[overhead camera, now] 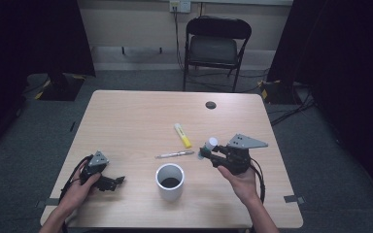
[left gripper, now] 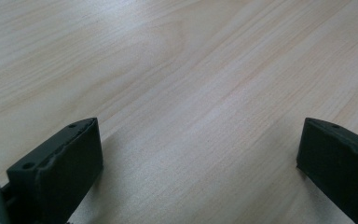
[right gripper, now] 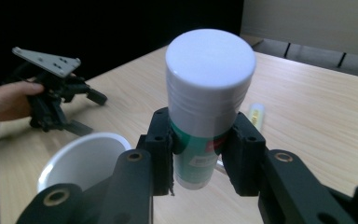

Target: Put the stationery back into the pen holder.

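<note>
My right gripper [overhead camera: 206, 154] is shut on a glue stick [overhead camera: 210, 143] with a white cap and a green body, held off the table to the right of a white cup [overhead camera: 170, 182]. In the right gripper view the two jaws clamp the green body of the glue stick [right gripper: 205, 93], with its cap pointing up and the cup [right gripper: 81, 158] below at the left. My left gripper [overhead camera: 119, 182] rests on the table at the front left. Its jaws stand wide apart over bare wood, with nothing between them [left gripper: 200, 154].
A yellow highlighter [overhead camera: 182, 135] and a thin silver pen [overhead camera: 175, 155] lie on the wooden table [overhead camera: 126, 116] behind the cup. A dark round grommet [overhead camera: 211, 105] sits near the far edge. A black folding chair [overhead camera: 213, 48] stands beyond the table.
</note>
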{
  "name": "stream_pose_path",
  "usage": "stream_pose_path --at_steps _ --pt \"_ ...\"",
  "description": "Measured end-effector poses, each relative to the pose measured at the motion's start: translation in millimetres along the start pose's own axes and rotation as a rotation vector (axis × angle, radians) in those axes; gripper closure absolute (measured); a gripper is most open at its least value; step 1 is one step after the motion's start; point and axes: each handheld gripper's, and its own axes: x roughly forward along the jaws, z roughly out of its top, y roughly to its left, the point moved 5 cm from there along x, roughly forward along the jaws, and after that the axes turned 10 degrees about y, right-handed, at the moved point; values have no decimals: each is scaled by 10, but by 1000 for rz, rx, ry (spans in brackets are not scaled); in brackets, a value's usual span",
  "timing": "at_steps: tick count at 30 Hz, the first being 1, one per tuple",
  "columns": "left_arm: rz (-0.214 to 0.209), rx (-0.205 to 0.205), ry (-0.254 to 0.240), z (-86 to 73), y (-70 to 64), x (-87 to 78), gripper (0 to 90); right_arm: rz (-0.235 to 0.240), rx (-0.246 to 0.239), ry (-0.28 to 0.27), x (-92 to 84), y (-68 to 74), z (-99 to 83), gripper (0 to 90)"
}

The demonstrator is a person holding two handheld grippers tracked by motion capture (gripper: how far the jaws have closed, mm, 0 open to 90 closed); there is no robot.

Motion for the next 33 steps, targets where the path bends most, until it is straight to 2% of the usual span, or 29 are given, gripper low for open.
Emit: stream_pose_path --at_steps 3,15,16,17,19,26,33 --pt "0 0 2 -1 0 -1 0 21 2 -9 3 46 22 658" --pt "0 0 -1 0 0 0 0 114 -66 -31 43 419 179 658" --pt "0 -1 0 0 0 0 0 114 -66 -31 43 419 179 658" --pt "0 -1 0 0 -1 0 0 141 -81 -37 60 484 194 659" --pt "0 -1 -1 0 0 0 0 140 -83 -35 68 503 195 658" --pt "0 0 0 0 0 0 0 160 -120 16 210 654 131 659" --pt "0 -1 0 -1 -1 0 0 164 -128 63 329 674 30 658"
